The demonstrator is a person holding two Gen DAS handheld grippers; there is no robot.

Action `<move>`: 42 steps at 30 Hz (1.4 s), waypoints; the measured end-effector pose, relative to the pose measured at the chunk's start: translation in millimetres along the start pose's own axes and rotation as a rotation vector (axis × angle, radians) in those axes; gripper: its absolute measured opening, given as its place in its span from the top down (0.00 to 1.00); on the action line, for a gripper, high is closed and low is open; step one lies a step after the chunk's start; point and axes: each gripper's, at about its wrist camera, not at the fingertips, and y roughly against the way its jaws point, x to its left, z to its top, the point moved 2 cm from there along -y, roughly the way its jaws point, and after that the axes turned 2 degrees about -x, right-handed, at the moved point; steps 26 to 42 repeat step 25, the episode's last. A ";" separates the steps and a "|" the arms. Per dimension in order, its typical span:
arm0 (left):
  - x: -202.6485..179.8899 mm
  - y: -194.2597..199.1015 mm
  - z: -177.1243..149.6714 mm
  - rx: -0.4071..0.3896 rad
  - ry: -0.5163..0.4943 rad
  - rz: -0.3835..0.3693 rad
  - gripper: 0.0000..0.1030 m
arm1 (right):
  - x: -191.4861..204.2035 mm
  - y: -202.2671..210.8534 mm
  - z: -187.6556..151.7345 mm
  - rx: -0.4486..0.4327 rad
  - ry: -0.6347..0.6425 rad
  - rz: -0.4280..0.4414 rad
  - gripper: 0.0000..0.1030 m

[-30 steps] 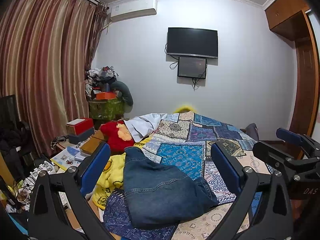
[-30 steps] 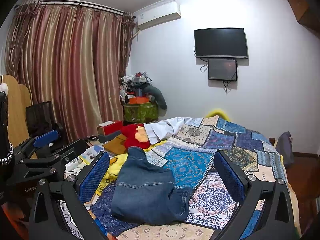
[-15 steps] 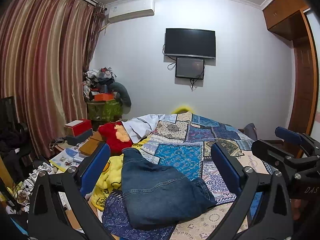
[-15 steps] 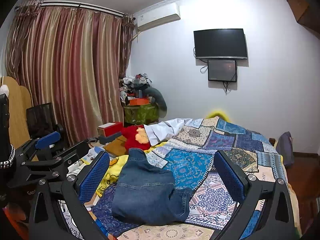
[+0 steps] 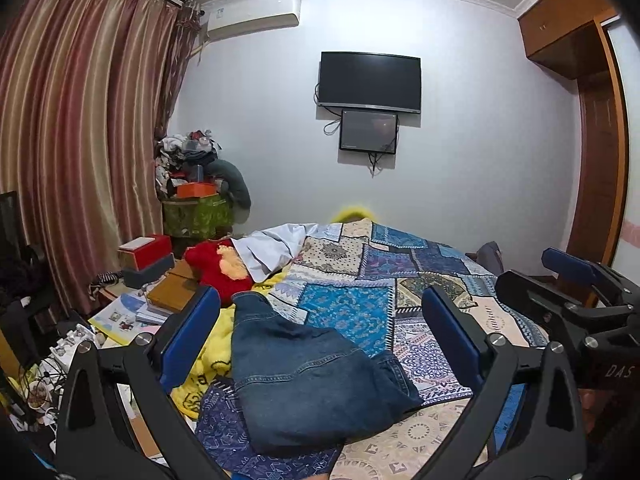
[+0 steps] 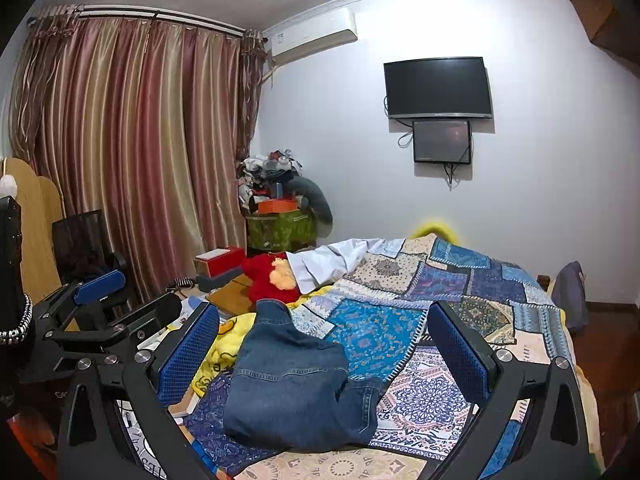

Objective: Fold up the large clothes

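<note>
A pair of blue jeans point(image 5: 304, 376) lies folded in a loose heap on the patchwork bedspread point(image 5: 360, 308), near the bed's front left. It also shows in the right wrist view point(image 6: 296, 384). My left gripper point(image 5: 320, 332) is open and empty, held above and in front of the jeans. My right gripper point(image 6: 324, 348) is open and empty too, held at about the same height. The right gripper shows at the right edge of the left wrist view point(image 5: 576, 304); the left gripper shows at the left of the right wrist view point(image 6: 100, 312).
A yellow blanket point(image 5: 208, 356), a red plush toy point(image 5: 218, 266) and a white cloth point(image 5: 272, 248) lie along the bed's left side. A cluttered bedside table with boxes point(image 5: 148, 256) and books stands left. Curtains, a clothes pile point(image 5: 192, 172) and a wall TV point(image 5: 370, 82) are behind.
Both views have shifted only slightly. The jeans lie as before and both grippers stay open.
</note>
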 end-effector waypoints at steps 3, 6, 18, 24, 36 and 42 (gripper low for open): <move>0.8 0.0 -0.1 -0.001 0.001 -0.004 0.01 | 1.3 0.1 0.9 0.003 -0.008 -0.004 0.00; 1.4 -0.6 -0.1 0.001 0.000 -0.005 0.01 | 3.0 0.3 2.3 0.003 -0.015 -0.009 0.00; 4.6 -2.2 -0.5 0.009 0.004 -0.017 0.01 | 5.1 -1.2 4.5 0.006 -0.029 -0.017 0.00; 6.0 -3.3 -1.2 0.012 0.008 -0.022 0.01 | 5.4 -0.8 4.2 0.007 -0.032 -0.014 0.00; 6.0 -3.5 -1.1 0.013 0.009 -0.021 0.01 | 4.1 -1.0 4.2 0.006 -0.030 -0.015 0.00; 6.0 -3.5 -1.1 0.013 0.009 -0.021 0.01 | 4.1 -1.0 4.2 0.006 -0.030 -0.015 0.00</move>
